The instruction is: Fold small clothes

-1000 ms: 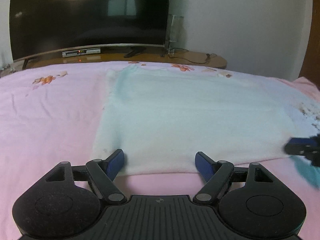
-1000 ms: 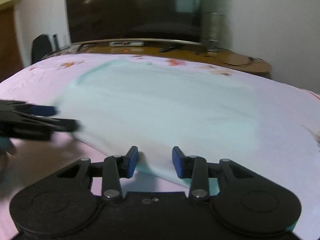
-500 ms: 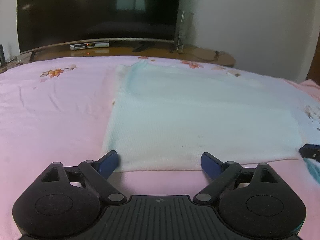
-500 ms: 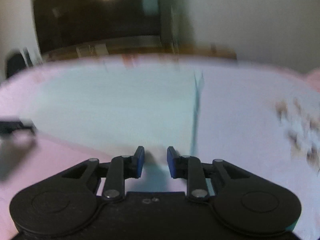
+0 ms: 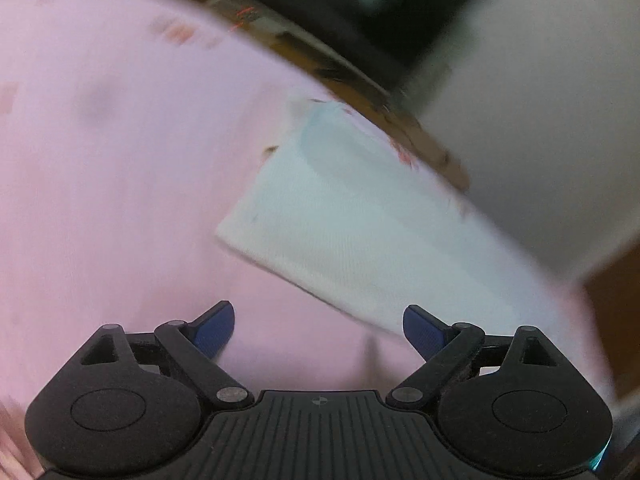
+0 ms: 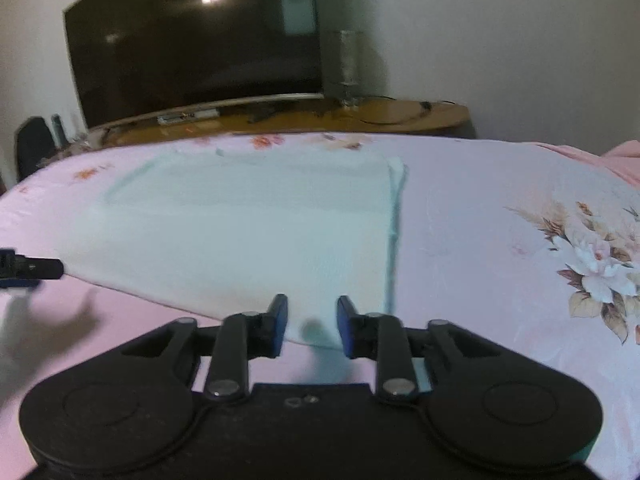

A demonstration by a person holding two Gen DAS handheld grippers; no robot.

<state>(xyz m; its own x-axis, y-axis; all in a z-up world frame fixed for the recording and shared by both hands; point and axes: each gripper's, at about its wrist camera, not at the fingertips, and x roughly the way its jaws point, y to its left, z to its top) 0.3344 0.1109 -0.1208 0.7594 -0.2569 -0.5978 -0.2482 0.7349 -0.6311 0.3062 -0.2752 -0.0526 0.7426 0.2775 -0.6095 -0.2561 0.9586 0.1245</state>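
Observation:
A pale mint cloth (image 6: 248,232) lies flat on the pink bed sheet (image 6: 480,260), with a folded edge along its right side. My right gripper (image 6: 313,326) hovers at the cloth's near edge close to the near right corner. Its jaws stand a narrow gap apart with the hem between them, and the pads do not visibly press on it. In the tilted, blurred left wrist view the cloth (image 5: 340,240) runs diagonally. My left gripper (image 5: 318,330) is open wide over the pink sheet (image 5: 120,160), just short of the cloth's near edge, holding nothing. It also shows as the left gripper (image 6: 24,270) at the far left.
A large dark television (image 6: 192,44) stands on a wooden stand (image 6: 400,114) beyond the bed, with a clear glass vessel (image 6: 348,68) beside it. A flower print (image 6: 592,264) marks the sheet at the right. A dark object (image 6: 34,148) sits far left.
The left wrist view has rolled and blurred; the left gripper slid left, back off the cloth's edge, and its jaws widened. The right gripper moved right toward the cloth's near right corner, jaws a little narrower.

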